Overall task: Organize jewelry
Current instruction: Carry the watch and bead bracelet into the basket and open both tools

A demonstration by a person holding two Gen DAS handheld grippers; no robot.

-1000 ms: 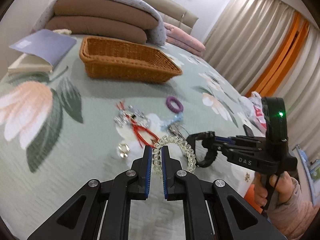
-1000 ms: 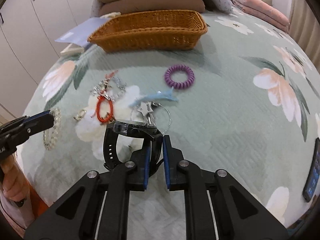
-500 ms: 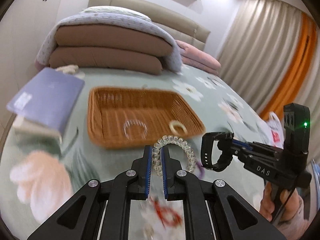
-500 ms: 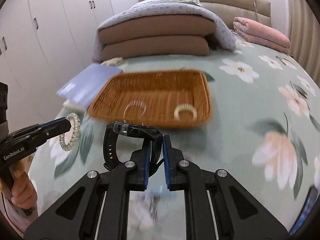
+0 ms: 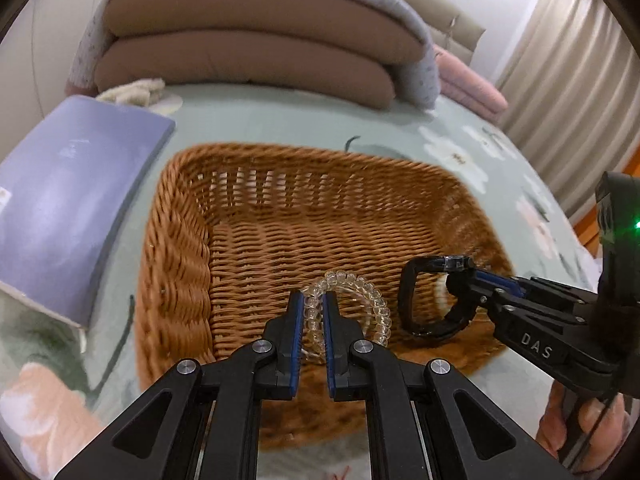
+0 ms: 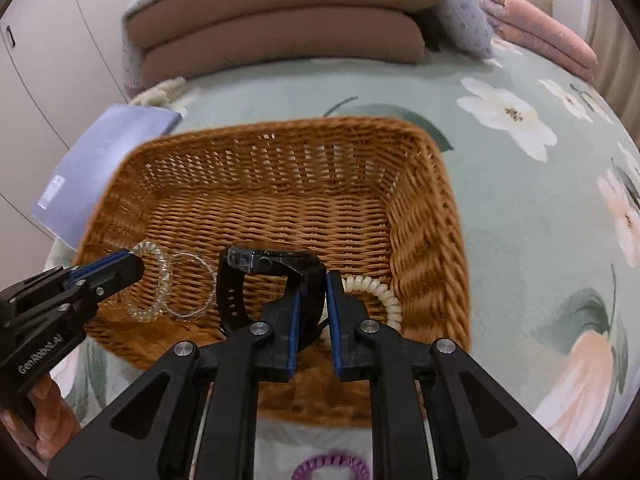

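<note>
A brown wicker basket (image 5: 176,264) (image 6: 424,216) stands on the floral bedspread. My left gripper (image 5: 313,300) (image 6: 134,258) is shut on a clear beaded bracelet (image 5: 360,292) (image 6: 158,280) and holds it over the basket's near side. My right gripper (image 6: 312,280) (image 5: 460,276) is shut on a black watch (image 6: 248,276) (image 5: 416,304), also over the basket. Inside the basket lie a thin clear ring (image 6: 192,284) and a cream coil hair tie (image 6: 386,296).
A lilac notebook (image 5: 60,200) (image 6: 96,168) lies left of the basket. Stacked brown cushions (image 5: 248,48) and pink folded blankets (image 6: 532,24) lie behind it. A purple coil hair tie (image 6: 332,468) lies on the bedspread in front of the basket.
Both grippers have moved forward from the jewelry pile to above the basket, still carrying the bracelet and the watch. The basket now fills both views.
</note>
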